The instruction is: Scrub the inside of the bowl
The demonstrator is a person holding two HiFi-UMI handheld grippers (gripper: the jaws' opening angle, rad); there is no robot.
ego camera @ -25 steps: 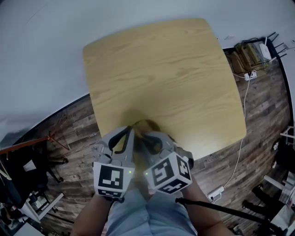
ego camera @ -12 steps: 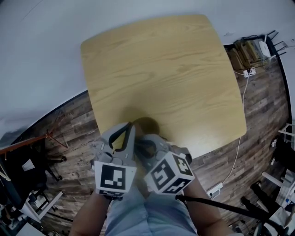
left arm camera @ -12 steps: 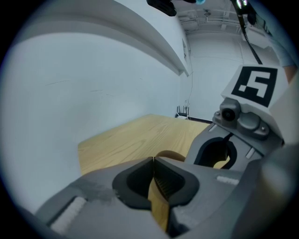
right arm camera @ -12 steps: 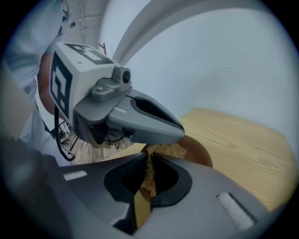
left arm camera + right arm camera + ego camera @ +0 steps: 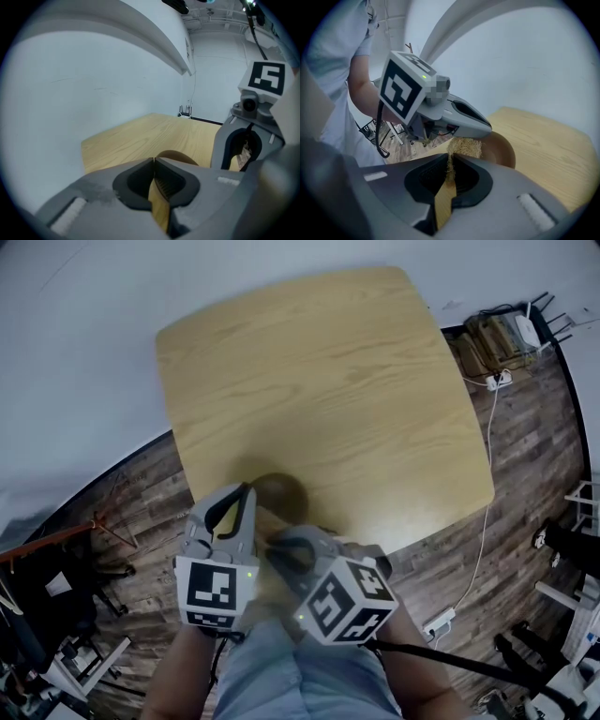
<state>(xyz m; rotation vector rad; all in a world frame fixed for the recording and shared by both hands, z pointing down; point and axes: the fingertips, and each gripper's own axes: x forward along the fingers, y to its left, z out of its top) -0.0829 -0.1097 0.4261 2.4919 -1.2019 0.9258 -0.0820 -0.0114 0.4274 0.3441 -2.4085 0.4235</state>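
- In the head view, a light wooden table (image 5: 375, 381) is seen from above. A brown bowl (image 5: 281, 490) is set at its near edge, just ahead of both grippers.
- The left gripper (image 5: 246, 498) is held against the bowl's left side. The right gripper (image 5: 279, 542) is angled in from behind the bowl, close beside the left one. How the jaws stand cannot be read from this view, as the tips are covered by the grippers' own bodies.
- In the left gripper view, the jaws are seen pressed together at their tips. The bowl's rim is shown just beyond them, slightly to their right. Whether the rim is caught between the tips cannot be told. The right gripper's frame and marker cube (image 5: 267, 77) are seen further to the right.
- In the right gripper view, a straw-coloured fibrous scrub pad (image 5: 465, 146) is shown pinched between the jaws, standing up past their tips. This pad cannot be made out in the head view.
- Just ahead of the pad, the bowl's hollow is seen. One long jaw of the left gripper is laid across the bowl's near rim, with a bare forearm (image 5: 361, 93) behind it.
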